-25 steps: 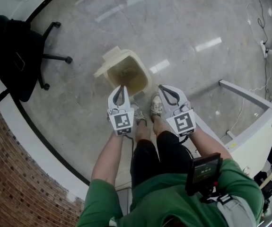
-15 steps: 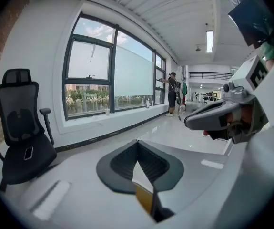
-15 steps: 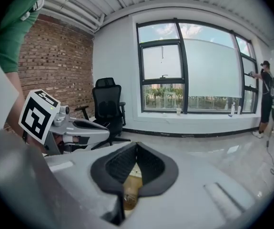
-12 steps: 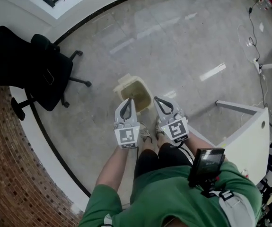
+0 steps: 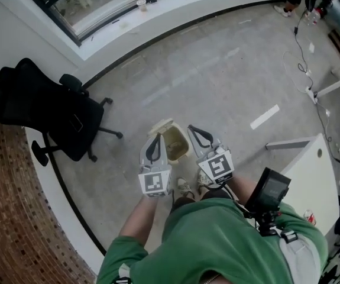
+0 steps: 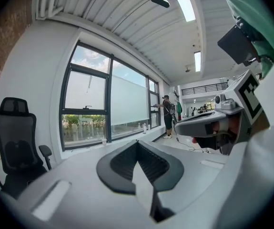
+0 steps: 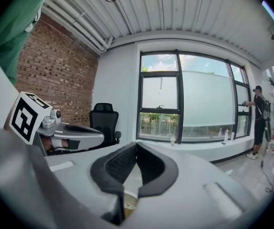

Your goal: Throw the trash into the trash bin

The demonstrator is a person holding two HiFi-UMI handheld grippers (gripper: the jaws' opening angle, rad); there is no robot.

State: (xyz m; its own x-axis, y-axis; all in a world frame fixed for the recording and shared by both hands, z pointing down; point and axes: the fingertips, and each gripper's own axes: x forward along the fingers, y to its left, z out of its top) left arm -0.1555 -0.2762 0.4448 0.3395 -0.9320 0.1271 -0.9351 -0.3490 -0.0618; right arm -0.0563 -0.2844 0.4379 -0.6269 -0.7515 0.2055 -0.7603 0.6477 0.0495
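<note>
Head view: trash bin (image 5: 176, 147) between left claw (image 5: 155, 137), right claw (image 5: 191, 128)

I see a cream trash bin (image 5: 177, 142), grey floor (image 5: 229, 76), black chair (image 5: 45, 111), red-brown brick wall (image 5: 4, 218), green shirt (image 5: 217, 241); the grey left hand-held gripper (image 5: 155, 137) and right hand-held gripper (image 5: 191, 129) bear black-and-white square markers (image 5: 155, 183)

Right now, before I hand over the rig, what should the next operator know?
Left gripper: shut, empty.
Right gripper: shut, empty.
Both are held up, pointing roughly level toward the windows.
Trash bin: on the floor just ahead of the person's shoes, lid open; contents too small to tell.
Done: neither gripper holds trash.
Left: no loose trash shows on the floor; look around before ending.
</note>
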